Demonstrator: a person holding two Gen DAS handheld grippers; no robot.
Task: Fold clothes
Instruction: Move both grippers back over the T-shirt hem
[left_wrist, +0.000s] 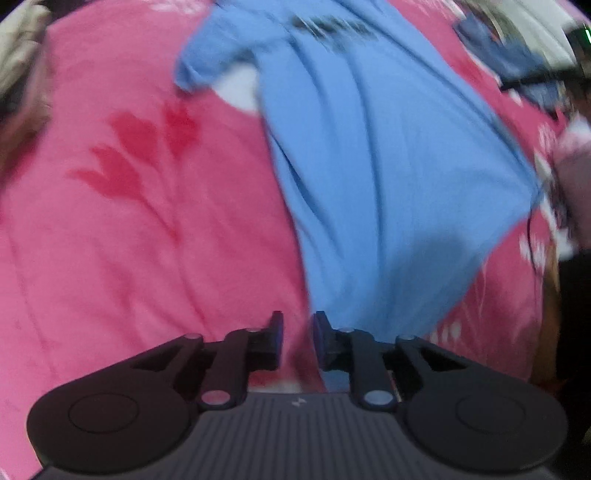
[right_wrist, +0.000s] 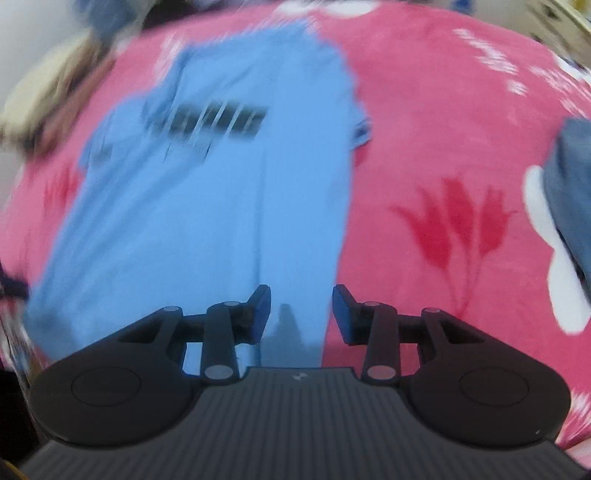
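Note:
A light blue T-shirt (left_wrist: 373, 155) with a dark printed line across the chest lies spread on a pink blanket (left_wrist: 147, 221), collar end far from me. In the left wrist view its lower corner bunches just beyond the right finger of my left gripper (left_wrist: 297, 328). That gripper is open with a narrow gap, and only blanket shows between the pads. In the right wrist view the T-shirt (right_wrist: 221, 192) runs lengthwise ahead, its hem lying under my right gripper (right_wrist: 301, 306). The right gripper is wide open and holds nothing. Both views are motion-blurred.
The pink blanket (right_wrist: 443, 129) has red tulip prints and white patches. A dark blue garment (right_wrist: 569, 192) lies at the right edge, and the same or another shows as a dark blue garment (left_wrist: 509, 55) at the far right. Beige cloth (right_wrist: 48, 96) sits at the far left. A pale pink sleeve (left_wrist: 572, 166) is at the right.

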